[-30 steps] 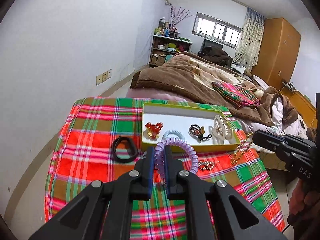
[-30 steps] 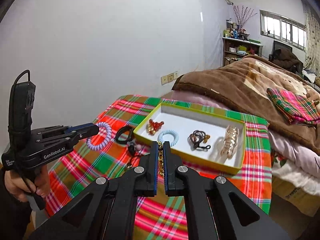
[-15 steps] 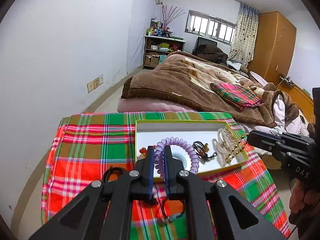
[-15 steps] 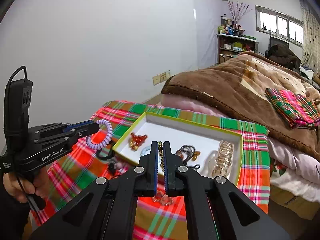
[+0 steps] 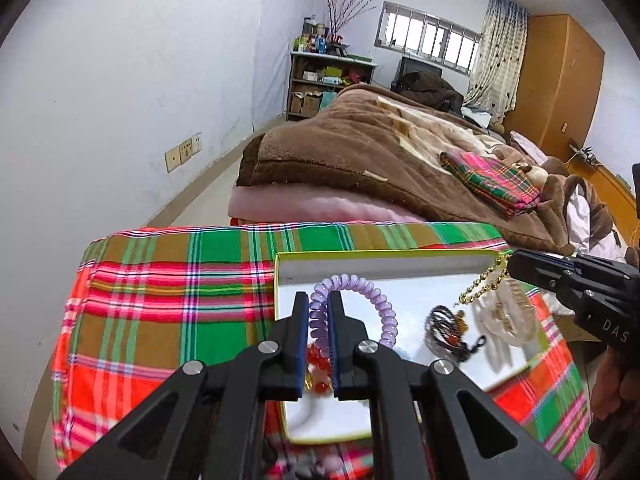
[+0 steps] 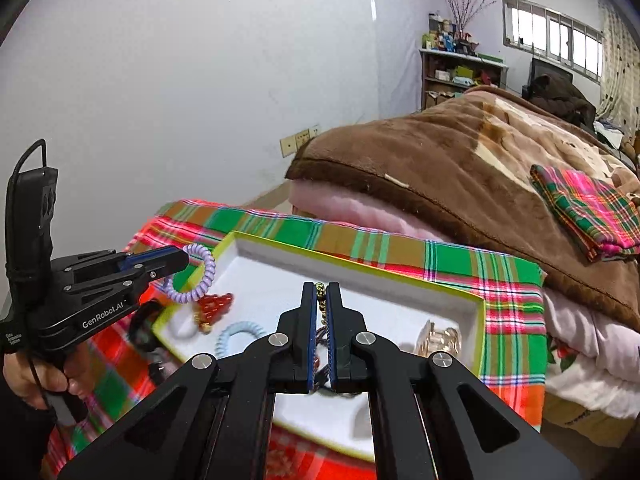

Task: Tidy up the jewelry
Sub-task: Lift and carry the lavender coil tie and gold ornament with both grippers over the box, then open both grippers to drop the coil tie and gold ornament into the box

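Both claws are over the tray [image 5: 384, 266], each carrying one piece. The left claw [image 5: 319, 320] is clamped on a purple coil bracelet [image 5: 370, 296], whose loop stands up and to the right of the jaws, above the tray's white floor. The right claw [image 6: 322, 312] is closed tight on a gold bead chain [image 6: 320, 292]; in the left wrist view the chain [image 5: 482, 284] hangs loose below that claw's tip, over the right half of the tray. The tray lies on the plaid-covered desk [image 5: 168, 280] and already holds a red bead piece [image 6: 214, 306], a pale blue coil band [image 6: 240, 332], a dark beaded piece [image 5: 448, 330] and a clear, gold-trimmed clip [image 6: 440, 338].

The step in hand appears to be placing both pieces inside the tray. To do it well, each claw should probably sink until its piece nearly rests on bare white floor, clear of the items already there. The springy coil may bounce or roll if let go from a height, so a low release suits it. The chain is limp and could drape over the yellow-green rim; its free end should settle inside first. The two claws are best kept apart, lest chain and coil tangle.
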The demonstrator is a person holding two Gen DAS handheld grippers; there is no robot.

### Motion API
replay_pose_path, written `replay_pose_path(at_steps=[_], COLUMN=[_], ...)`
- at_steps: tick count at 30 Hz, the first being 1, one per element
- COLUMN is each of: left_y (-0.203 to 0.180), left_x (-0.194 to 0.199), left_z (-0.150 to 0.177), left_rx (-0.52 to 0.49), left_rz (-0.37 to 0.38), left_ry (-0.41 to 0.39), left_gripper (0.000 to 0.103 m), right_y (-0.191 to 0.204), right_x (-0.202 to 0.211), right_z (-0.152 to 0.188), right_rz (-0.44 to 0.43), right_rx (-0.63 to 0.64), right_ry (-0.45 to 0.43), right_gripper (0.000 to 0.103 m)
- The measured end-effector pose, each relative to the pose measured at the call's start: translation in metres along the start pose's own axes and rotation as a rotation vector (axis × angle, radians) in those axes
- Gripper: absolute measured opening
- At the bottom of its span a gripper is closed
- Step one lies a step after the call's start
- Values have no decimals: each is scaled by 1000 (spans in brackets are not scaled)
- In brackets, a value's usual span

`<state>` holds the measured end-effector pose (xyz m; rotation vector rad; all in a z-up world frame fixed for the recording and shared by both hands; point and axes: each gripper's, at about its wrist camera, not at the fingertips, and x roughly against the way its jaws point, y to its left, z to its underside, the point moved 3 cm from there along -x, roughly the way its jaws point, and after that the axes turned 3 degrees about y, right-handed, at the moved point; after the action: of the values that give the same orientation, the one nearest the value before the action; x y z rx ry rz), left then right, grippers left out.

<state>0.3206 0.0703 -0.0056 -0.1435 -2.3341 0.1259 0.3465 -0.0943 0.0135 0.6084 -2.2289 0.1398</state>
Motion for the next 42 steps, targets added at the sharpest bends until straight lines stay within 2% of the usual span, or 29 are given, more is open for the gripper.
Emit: replay_pose_path(at_steps=[6, 12, 14, 22, 25, 33, 42], left_y=[4, 5, 6, 10, 10, 7, -16], left_x=[-27, -38, -41, -40, -35, 3, 64], left_z=[-1, -2, -2, -6, -6, 4, 39], left_rx=[-1, -7, -3, 20, 26, 42, 31], left_rz=[9, 13, 20, 44, 46, 34, 44], left_ry=[38, 61, 67, 68, 66, 30, -9], left_gripper=[10, 10, 10, 13, 19, 20, 20], right_y=[-7, -13, -15, -7, -3, 16, 38], right_x=[-32, -44, -45, -36, -27, 12, 72], right_z=[2, 3, 3, 2, 3, 21, 57], right_rz=[9, -6, -6, -10, -10, -35, -46], right_rx=[-13, -32, -41, -32, -29, -13, 2], right_ry=[56, 81, 83, 60, 50, 9, -44], right_gripper=[4, 7, 16, 16, 17, 17, 17])
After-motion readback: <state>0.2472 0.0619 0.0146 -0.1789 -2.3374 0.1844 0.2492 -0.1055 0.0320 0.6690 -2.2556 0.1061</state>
